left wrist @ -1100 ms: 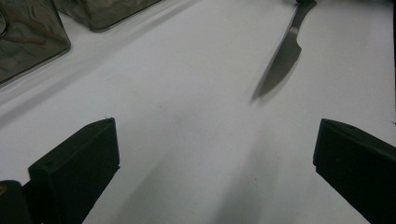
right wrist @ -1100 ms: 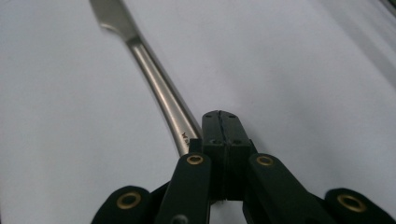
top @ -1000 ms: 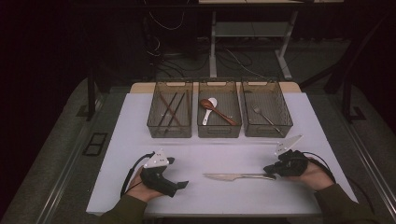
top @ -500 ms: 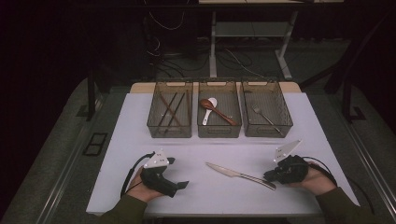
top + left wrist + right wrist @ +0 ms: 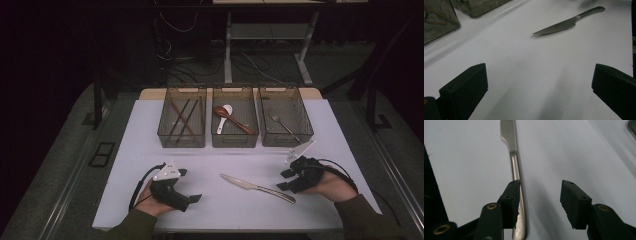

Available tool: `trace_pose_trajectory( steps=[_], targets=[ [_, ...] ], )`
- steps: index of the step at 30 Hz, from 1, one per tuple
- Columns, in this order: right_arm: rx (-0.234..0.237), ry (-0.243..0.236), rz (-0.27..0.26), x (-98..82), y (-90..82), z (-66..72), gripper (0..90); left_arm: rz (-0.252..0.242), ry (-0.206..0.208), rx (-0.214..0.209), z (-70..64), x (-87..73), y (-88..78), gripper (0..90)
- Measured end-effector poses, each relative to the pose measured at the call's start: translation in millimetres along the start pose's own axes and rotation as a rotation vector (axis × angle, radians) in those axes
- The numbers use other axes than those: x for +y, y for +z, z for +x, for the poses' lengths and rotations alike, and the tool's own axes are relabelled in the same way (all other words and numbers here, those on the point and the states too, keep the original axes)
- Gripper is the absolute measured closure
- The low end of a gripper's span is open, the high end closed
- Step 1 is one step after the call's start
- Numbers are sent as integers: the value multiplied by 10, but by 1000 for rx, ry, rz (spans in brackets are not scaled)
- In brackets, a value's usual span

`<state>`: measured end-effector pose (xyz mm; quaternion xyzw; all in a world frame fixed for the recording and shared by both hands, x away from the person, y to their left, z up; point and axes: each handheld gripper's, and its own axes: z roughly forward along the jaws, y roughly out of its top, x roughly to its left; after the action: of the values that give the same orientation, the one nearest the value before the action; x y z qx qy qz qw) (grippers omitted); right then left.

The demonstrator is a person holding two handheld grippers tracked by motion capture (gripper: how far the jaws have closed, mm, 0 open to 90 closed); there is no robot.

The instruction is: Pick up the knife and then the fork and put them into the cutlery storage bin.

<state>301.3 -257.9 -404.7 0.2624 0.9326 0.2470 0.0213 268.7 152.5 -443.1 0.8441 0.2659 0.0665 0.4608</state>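
Lying flat on the counter, the knife ran diagonally, tip toward upper left, handle toward lower right between the just-opening, released right gripper; left gripper was open.

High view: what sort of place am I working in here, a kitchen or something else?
Likely a lab or recording bench, not a kitchen: a white table in a dark room, three clear bins sorting cutlery, bare cables and desk legs behind. A knife lies loose in front.
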Motion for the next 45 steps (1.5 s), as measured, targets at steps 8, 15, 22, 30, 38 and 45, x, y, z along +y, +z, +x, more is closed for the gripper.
trace_pose_trajectory(
  steps=[8, 15, 22, 30, 38, 45],
  targets=[
    [22, -56, 66, 192, 112, 84, 498, -1, 0, 0, -3, 0, -1, 0],
    [39, -104, 145, 352, 215, 166, 559, 0, 0, -1, -2, -3, -2, 0],
    [41, -145, 244, 478, 369, 238, 642, -1, -2, -3, -7, -3, 1, 0],
    [42, -150, 304, 575, 475, 262, 721, -1, -1, -3, -5, -6, -7, 0],
    [19, -168, 348, 645, 536, 302, 774, -1, -1, -4, -7, -5, -5, 0],
    [-14, -190, 405, 711, 576, 359, 775, -1, -2, -6, -9, -6, 1, 0]
  ],
)
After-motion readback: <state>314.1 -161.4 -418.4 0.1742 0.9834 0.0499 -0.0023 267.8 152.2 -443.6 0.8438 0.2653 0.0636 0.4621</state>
